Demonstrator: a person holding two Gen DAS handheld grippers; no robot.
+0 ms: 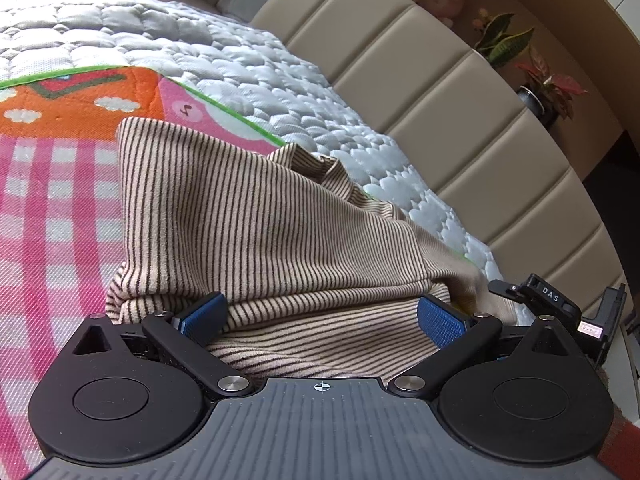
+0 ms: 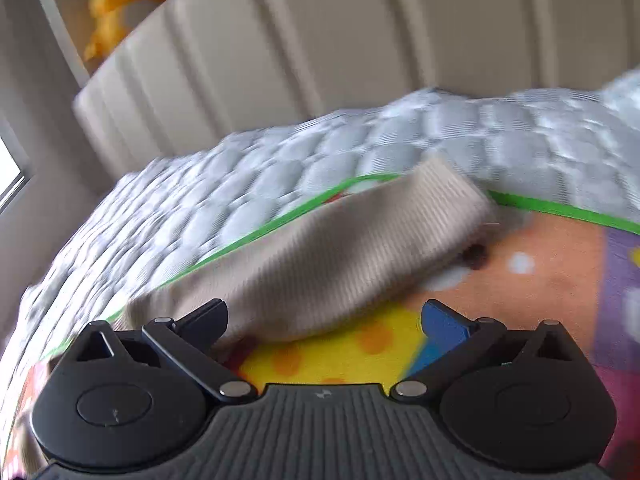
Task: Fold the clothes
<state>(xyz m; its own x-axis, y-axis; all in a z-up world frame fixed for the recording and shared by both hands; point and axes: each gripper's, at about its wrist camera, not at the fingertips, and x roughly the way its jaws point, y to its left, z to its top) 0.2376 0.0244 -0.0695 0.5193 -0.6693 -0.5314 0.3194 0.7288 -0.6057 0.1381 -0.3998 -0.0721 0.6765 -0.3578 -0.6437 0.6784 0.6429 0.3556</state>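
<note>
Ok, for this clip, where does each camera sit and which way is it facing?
Left wrist: on the left hand-held gripper, angled down at the striped garment on the play mat; its open jaws show, cloth between them.
Right wrist: on the right hand-held gripper, angled down at the blurred garment edge; its open jaws show.
Shared: garment, mat, quilted mattress, padded headboard, yellow plush.

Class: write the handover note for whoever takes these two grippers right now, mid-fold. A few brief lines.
Left gripper: jaws wide, striped top bunched between them, pads not pressing.
Right gripper: open, holding nothing; a fold of the top lies just ahead.
The top lies on the colourful mat on the quilted bed.
Done: one part folded over.
Left: square it up and finish folding, probably re-gripping first.
</note>
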